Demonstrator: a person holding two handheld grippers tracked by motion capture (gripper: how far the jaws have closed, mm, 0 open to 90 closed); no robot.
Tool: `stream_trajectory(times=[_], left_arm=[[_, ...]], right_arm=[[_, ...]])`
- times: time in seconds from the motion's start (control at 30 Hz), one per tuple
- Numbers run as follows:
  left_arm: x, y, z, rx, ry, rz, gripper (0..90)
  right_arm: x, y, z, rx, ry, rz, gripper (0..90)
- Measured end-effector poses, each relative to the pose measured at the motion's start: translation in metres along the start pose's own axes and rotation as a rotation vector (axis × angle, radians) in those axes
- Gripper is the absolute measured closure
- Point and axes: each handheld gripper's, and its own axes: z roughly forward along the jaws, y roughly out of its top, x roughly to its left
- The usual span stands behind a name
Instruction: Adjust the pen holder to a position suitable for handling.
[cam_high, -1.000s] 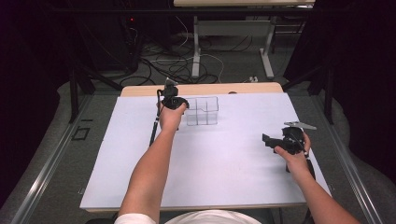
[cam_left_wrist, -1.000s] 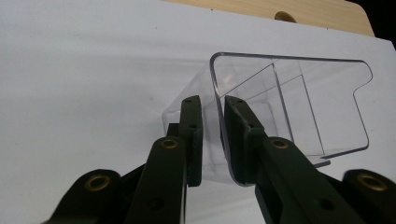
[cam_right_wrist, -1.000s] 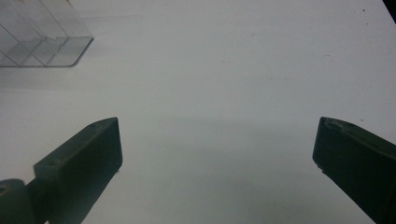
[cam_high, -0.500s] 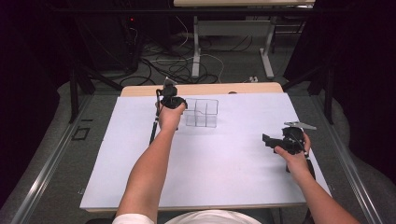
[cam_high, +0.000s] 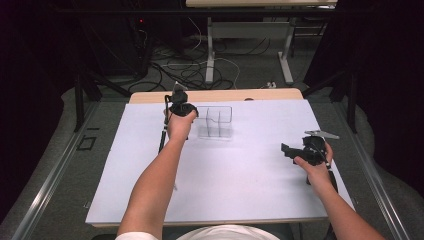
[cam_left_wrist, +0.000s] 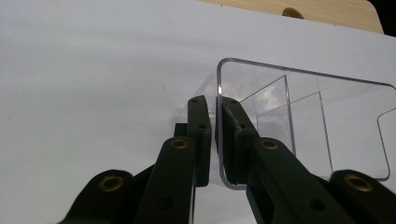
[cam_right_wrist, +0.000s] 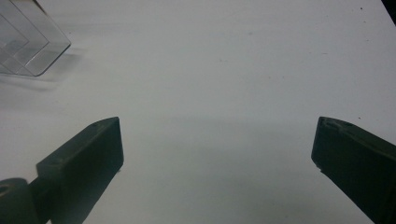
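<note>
At the far middle of the white-covered table (cam_high: 225, 180) stands a clear plastic divided organizer (cam_high: 216, 121). The left hand-held gripper (cam_left_wrist: 215, 116) is at the organizer's left end, jaws pressed together on its thin end wall, one jaw inside and one outside. The right hand-held gripper (cam_high: 292, 151) hovers well apart from the organizer, toward the table's right edge, jaws spread wide with nothing between them.

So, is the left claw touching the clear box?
Touching. In the left gripper view the left claw is closed on the wall of the clear box, one jaw on each side, with no gap visible.
</note>
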Motion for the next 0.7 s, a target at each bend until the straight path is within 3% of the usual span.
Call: stream_trajectory(times=[0.17, 0.33, 0.7], left_arm=[[-0.003, -0.005, -0.007, 0.013, -0.021, 0.005, 83.7], [-0.005, -0.015, -0.012, 0.032, -0.036, 0.039, 83.6], [0.006, -0.039, -0.023, 0.06, -0.062, 0.076, 83.2]], right_arm=[[0.0, 0.0, 0.0, -0.002, -0.002, 0.0, 1.7], [0.0, 0.0, -0.001, -0.003, -0.002, -0.001, 1.7], [0.0, 0.0, 0.0, 0.001, -0.004, 0.003, 1.8]])
